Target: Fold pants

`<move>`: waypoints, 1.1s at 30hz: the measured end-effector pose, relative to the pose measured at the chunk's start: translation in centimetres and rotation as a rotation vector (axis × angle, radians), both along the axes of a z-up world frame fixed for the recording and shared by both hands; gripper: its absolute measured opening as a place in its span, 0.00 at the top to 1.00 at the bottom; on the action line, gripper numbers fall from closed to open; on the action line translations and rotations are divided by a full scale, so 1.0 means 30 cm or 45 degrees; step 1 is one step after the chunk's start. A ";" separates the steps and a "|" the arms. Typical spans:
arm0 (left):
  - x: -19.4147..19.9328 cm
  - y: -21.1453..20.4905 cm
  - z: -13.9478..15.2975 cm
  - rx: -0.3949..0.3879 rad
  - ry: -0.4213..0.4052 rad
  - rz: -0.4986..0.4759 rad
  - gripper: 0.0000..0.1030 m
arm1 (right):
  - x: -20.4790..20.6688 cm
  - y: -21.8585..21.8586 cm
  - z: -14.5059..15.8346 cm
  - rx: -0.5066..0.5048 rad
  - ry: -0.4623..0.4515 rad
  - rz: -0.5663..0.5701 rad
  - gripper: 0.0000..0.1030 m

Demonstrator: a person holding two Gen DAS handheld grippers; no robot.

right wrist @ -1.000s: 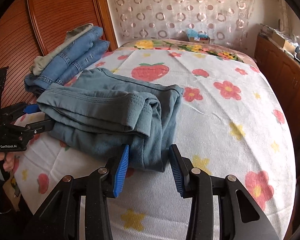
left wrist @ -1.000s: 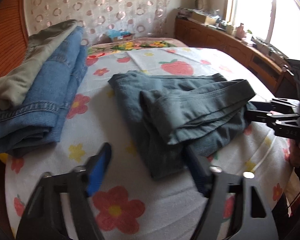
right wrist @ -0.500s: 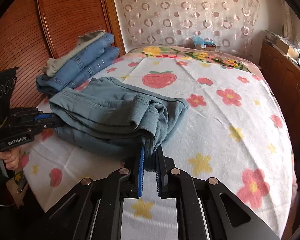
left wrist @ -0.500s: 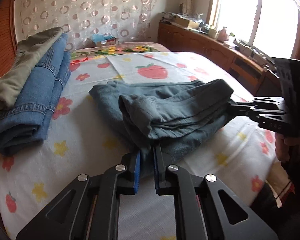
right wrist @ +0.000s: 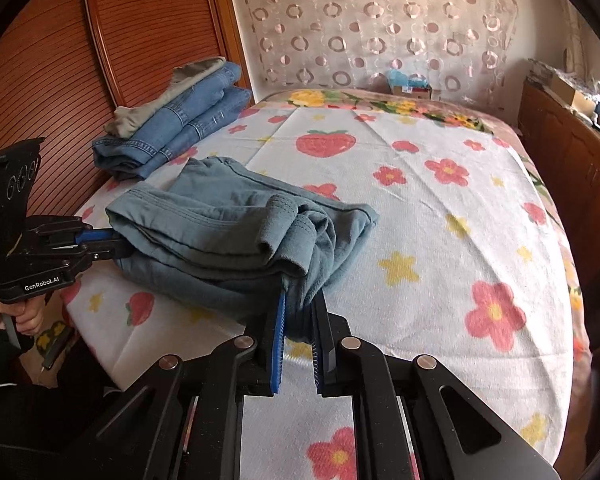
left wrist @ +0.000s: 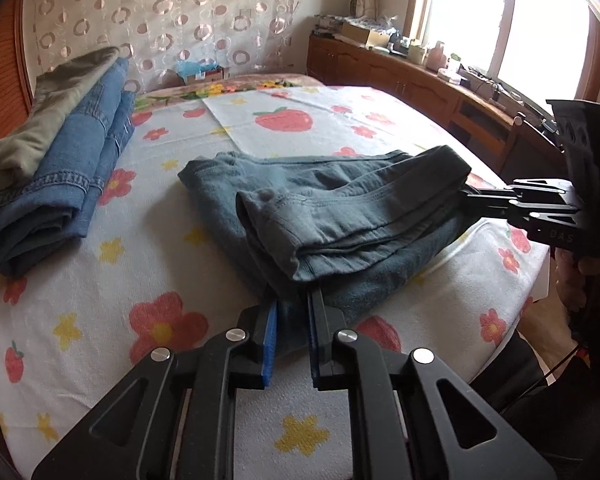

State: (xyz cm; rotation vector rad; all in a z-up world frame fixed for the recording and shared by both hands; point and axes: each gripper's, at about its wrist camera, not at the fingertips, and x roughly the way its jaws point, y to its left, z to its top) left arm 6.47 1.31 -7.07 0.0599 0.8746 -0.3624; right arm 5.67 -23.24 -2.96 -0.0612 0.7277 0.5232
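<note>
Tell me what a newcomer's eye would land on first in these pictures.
First, the grey-green pants, folded in a bundle at the near edge of the flowered bedspread, pinched at either end by the left gripper and the right gripper, cloth between the blue-padded fingers of each. Next, a stack of folded blue jeans topped by an olive garment, against the wooden headboard.

left tongs [left wrist: 292, 312]: were wide apart, now pinched on the near edge of the grey-blue pants [left wrist: 340, 220] at lower centre | right tongs [right wrist: 300, 312]: same, clamped on the pants' other end, jaws easing open slightly | pants: gripped ends lifted off the bed, bundle more bunched
</note>
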 end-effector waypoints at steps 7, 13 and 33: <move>0.023 -0.009 0.005 0.039 0.012 -0.014 0.79 | -0.015 0.020 0.013 -0.090 -0.049 -0.011 0.73; 0.066 -0.024 0.013 0.071 0.014 -0.030 0.78 | 0.025 0.050 0.003 -0.152 -0.022 0.034 0.72; 0.260 -0.018 0.009 0.049 0.018 0.030 0.77 | -0.009 -0.025 0.084 -0.108 -0.130 -0.017 0.66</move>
